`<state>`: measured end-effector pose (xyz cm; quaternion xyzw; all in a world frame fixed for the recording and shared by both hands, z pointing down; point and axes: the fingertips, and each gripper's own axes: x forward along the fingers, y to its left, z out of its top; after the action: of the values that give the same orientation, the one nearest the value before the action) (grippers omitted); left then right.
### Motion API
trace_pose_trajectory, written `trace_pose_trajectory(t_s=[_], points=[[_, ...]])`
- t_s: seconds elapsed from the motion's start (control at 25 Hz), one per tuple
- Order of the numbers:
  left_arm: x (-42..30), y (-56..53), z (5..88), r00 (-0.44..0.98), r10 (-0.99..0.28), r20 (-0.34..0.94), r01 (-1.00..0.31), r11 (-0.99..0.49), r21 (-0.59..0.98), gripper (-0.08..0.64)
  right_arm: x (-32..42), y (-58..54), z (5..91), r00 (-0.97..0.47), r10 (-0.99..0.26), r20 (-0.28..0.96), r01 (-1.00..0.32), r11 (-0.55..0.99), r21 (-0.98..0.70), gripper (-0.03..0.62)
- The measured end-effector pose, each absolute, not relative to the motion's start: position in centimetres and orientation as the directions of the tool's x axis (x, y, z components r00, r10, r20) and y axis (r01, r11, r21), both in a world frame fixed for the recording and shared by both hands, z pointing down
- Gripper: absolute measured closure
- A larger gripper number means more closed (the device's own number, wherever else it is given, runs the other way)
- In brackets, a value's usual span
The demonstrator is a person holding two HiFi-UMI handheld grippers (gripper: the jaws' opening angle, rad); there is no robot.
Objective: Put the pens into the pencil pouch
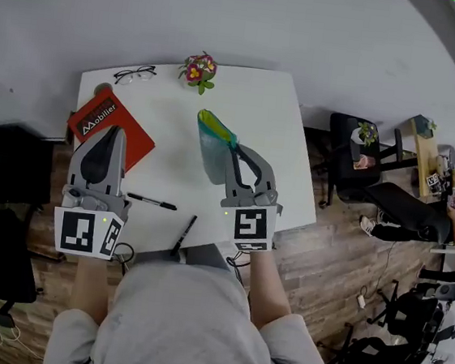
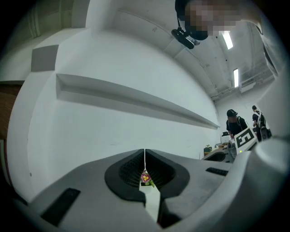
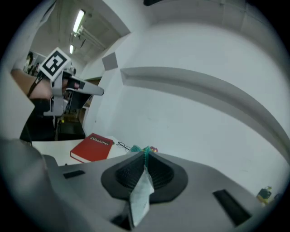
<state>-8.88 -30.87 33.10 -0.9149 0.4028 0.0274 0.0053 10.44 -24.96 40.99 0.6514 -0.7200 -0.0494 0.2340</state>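
Right gripper (image 1: 235, 152) pinches the pouch (image 1: 213, 144), inside hidden; left gripper (image 1: 119, 132) is pressed together. Two pens (image 1: 152, 201) lie by the surface's (image 1: 252, 110) lower edge.

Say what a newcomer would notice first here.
The right claw pinches a translucent green pouch up above the white table's middle. Two black pens lie near its front edge, and a red book sits at its left end, partly hidden by the shut left claw.

book (image 1: 97, 118) left on table (image 1: 256, 111); glasses (image 1: 134, 73) behind it; pens (image 1: 152, 201) at front
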Motion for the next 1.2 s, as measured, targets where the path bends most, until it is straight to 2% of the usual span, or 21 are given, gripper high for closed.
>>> trace_pose_trajectory(t_s=[0.16,0.36,0.56,0.68,0.8,0.92,1.2], points=[[-9.5,-29.8,32.9,0.634,-0.771,-0.054,-0.772,-0.635,0.012,0.532,10.0,-23.8,39.3,-0.136,-0.969,0.207,-0.944,0.19,0.271,0.545],[-10.0,-27.7,33.2,0.6,-0.8,-0.034,-0.8,-0.6,0.0,0.532,9.4,-22.6,37.3,-0.255,-0.96,0.116,-0.923,0.277,0.265,0.545],[-11.1,-26.0,34.7,0.548,-0.837,0.012,-0.836,-0.547,0.027,0.532,9.1,-22.1,36.5,-0.325,-0.942,0.087,-0.917,0.336,0.215,0.545],[-11.8,-25.2,36.7,0.525,-0.849,0.066,-0.851,-0.52,0.073,0.532,8.7,-21.8,36.5,-0.363,-0.928,0.086,-0.904,0.373,0.211,0.545],[-11.7,-24.2,39.2,0.534,-0.834,0.14,-0.844,-0.535,0.038,0.532,8.2,-21.6,36.8,-0.389,-0.915,0.111,-0.891,0.404,0.207,0.545],[-11.3,-23.2,42.0,0.562,-0.795,0.23,-0.814,-0.58,-0.017,0.532,7.6,-21.6,36.6,-0.42,-0.904,0.082,-0.883,0.428,0.193,0.545],[-10.9,-21.6,49.4,0.593,-0.689,0.417,-0.764,-0.645,0.021,0.531,6.6,-21.3,36.7,-0.459,-0.886,0.069,-0.867,0.464,0.181,0.545]])
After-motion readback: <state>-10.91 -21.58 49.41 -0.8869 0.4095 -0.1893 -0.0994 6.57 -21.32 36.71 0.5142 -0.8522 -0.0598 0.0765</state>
